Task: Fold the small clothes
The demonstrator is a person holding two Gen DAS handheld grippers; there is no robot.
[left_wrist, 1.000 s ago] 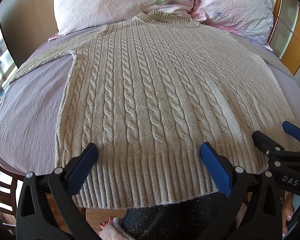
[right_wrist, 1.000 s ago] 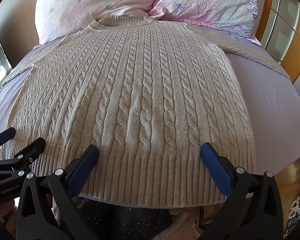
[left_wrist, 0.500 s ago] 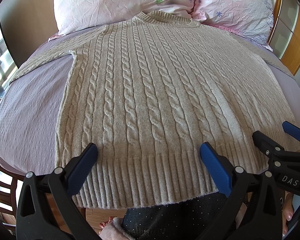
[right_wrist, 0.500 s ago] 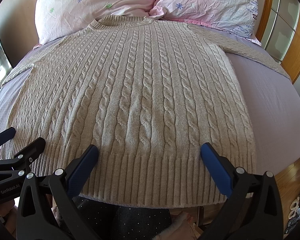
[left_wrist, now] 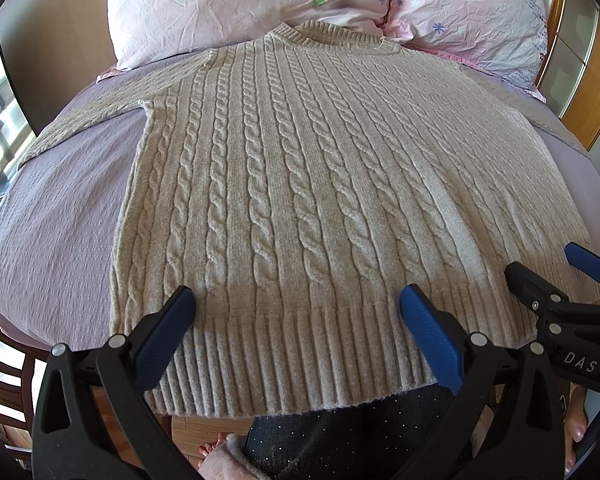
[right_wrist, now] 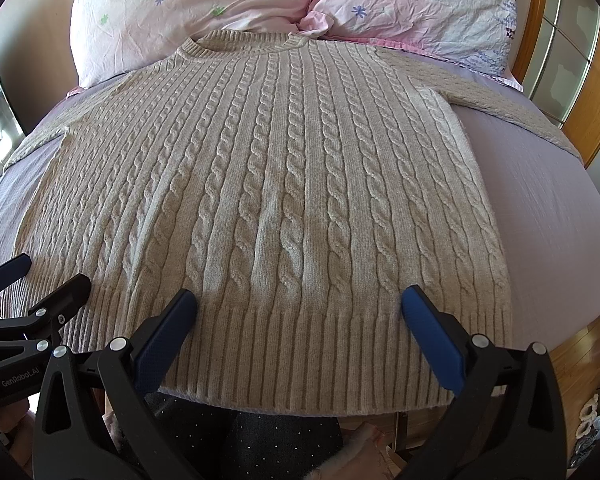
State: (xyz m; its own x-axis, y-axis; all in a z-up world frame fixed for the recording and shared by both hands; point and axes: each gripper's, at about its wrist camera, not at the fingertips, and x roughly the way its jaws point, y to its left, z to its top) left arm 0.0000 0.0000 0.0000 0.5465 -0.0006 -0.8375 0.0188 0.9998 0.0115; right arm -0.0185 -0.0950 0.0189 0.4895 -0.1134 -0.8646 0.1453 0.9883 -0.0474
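A beige cable-knit sweater [left_wrist: 300,184] lies flat on the bed, collar toward the pillows, ribbed hem at the near edge; it also fills the right wrist view [right_wrist: 284,184]. Its sleeves spread out to both sides. My left gripper [left_wrist: 296,312] is open and empty, hovering over the hem left of centre. My right gripper [right_wrist: 298,312] is open and empty over the hem right of centre. Each gripper shows at the edge of the other's view: the right gripper [left_wrist: 556,276] and the left gripper [right_wrist: 40,276].
A lilac bedsheet [left_wrist: 60,216] covers the bed under the sweater. Two pink floral pillows [right_wrist: 204,4] lie at the head. A wooden headboard frame [right_wrist: 596,92] stands at the right. The person's dark trousers [left_wrist: 356,436] and wooden floor show below the bed edge.
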